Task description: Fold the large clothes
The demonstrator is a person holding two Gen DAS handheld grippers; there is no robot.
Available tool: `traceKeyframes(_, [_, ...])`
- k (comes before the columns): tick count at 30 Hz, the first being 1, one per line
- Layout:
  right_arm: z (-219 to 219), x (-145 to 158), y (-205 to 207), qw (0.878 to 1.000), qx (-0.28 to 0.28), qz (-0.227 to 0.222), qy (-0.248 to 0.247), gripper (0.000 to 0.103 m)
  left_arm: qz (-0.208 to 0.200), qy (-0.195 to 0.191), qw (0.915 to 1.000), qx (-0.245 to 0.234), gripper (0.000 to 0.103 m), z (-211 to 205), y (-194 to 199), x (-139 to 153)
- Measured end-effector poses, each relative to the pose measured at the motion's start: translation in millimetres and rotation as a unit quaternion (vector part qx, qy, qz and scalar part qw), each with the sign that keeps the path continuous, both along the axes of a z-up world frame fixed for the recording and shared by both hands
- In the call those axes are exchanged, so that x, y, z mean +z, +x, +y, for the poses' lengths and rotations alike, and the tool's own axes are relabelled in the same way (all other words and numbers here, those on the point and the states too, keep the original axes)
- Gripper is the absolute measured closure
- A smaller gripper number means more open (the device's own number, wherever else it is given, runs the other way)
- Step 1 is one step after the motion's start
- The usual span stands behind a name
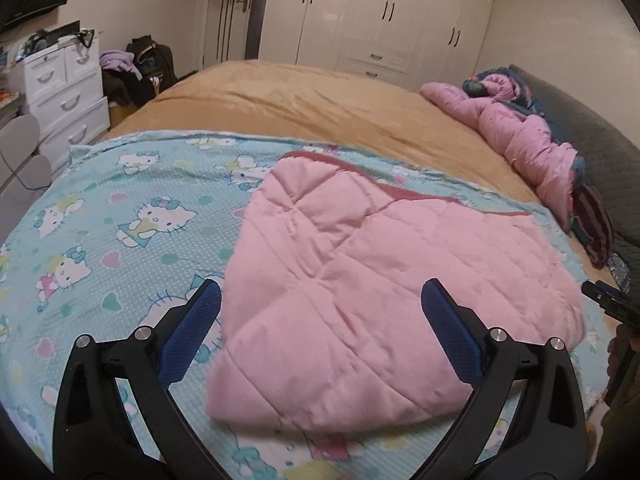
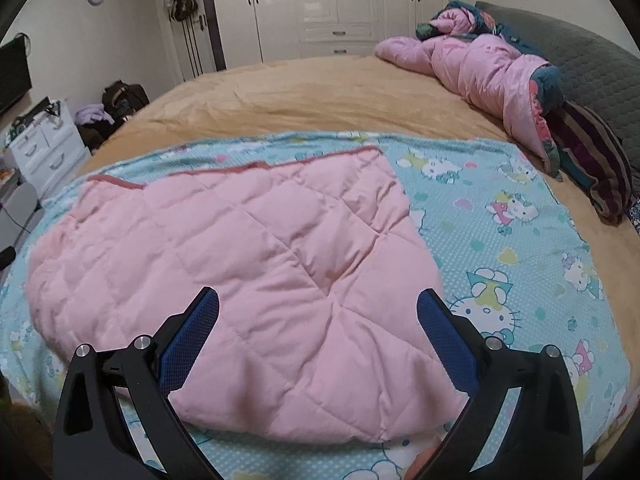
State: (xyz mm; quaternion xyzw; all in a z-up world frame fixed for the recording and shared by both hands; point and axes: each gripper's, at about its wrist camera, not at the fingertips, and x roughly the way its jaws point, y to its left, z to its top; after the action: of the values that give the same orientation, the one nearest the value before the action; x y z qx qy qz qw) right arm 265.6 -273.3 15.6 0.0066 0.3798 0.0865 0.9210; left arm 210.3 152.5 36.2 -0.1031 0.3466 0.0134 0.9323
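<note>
Both grippers are empty: the left gripper (image 1: 320, 312) and the right gripper (image 2: 318, 312) each hang with jaws spread wide above the quilt (image 2: 240, 272), and no fabric sits between the blue pads (image 1: 196, 332). The quilt, pink and stitched in squares, lies in a folded bundle on the cartoon-print sheet (image 1: 120, 208), near the front edge of the bed (image 1: 304, 104), with a darker red trim showing along its far edge. Judge the fold as partly done; the bundle looks loose and uneven, with a rounded near corner. For the next fold, pick two matching corners on one side, one per gripper, and close each pair of jaws on all layers at once, not on the top layer alone. Lift both corners together at equal height so that the padding does not slide, carry them across to the opposite edge, and line up the edges before you release. Keep the print sheet out of the grip; it lies directly under the quilt and could come up with it. As for containers, the white drawer unit (image 1: 68, 92) at the far left has its drawers shut, with small clutter on top that cannot be identified. The wardrobe (image 2: 340, 4) doors are shut; its contents are hidden.
</note>
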Motion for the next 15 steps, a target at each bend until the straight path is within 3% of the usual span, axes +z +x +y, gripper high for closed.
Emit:
traceKeyframes(9, [13, 46, -70, 0.997, 0.035, -0.066, 0.028, 0.004, -0.039, 0.015, 0.9989, -0.020, 0.009, -48, -60, 19])
traceKeyframes(15, [20, 54, -116, 0.994, 0.045, -0.102, 0.017, 0.004, -0.052, 0.008, 0.9980, -0.037, 0.009, -72, -89, 20])
